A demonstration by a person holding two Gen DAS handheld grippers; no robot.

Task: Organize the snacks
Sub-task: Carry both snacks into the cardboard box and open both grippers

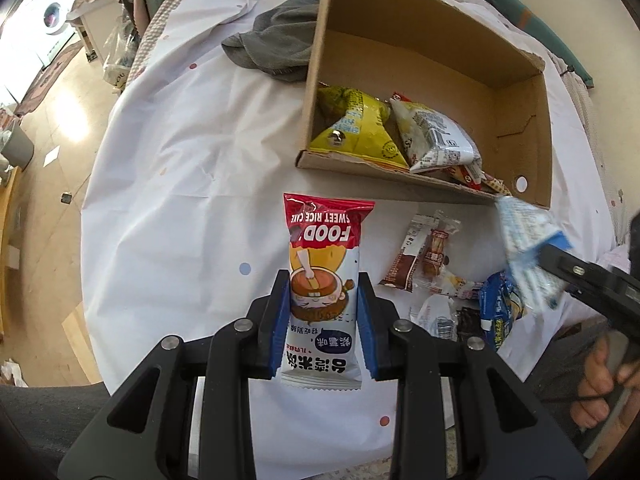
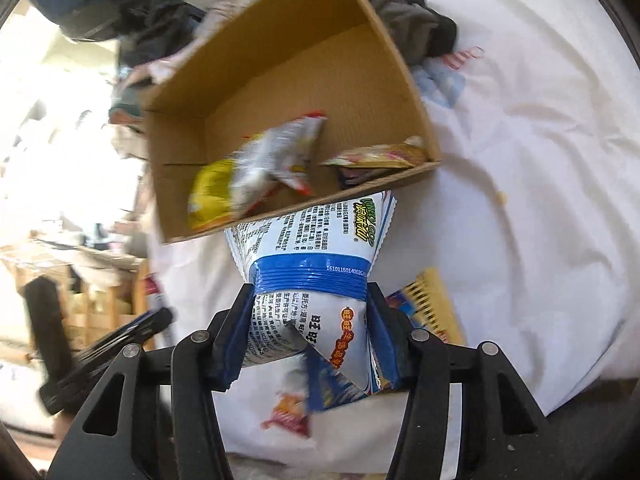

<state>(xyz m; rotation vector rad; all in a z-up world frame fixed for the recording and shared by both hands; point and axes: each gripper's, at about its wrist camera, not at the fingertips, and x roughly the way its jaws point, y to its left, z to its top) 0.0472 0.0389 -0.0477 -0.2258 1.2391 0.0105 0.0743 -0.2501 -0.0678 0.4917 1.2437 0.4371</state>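
The left gripper (image 1: 323, 312) is clamped on a sweet rice cake packet (image 1: 322, 276) — a slim white sachet with a red serrated top, a cartoon face over a bowl and a purple label, its print upside down to the camera. Both blue pads (image 1: 281, 320) press its sides, and it hangs above the white tablecloth (image 1: 168, 184).

The right gripper (image 2: 310, 320) squeezes a white and blue snack bag (image 2: 308, 264) at its waist, so the pack pinches in between the pads; black print, a green logo and a blue ribbed band show on it. In the left wrist view the same bag (image 1: 524, 248) is blurred, held just before the near wall of the box, with part of a hand (image 1: 600, 384) on the handle below.

On the cloth between the two grippers lies a loose heap of small packets (image 1: 440, 288) — a brown one, a clear one, a blue one and at least two more, overlapping too much to count exactly.

Beyond stands one open cardboard box (image 1: 516, 64). Inside it, at the near end, are a yellow bag (image 1: 360, 128), a white printed bag (image 1: 440, 140) and red-edged wrappers partly hidden behind the wall. In the right wrist view the box contents are smeared.

One grey cloth (image 1: 276, 44) lies bunched against the box's left side.
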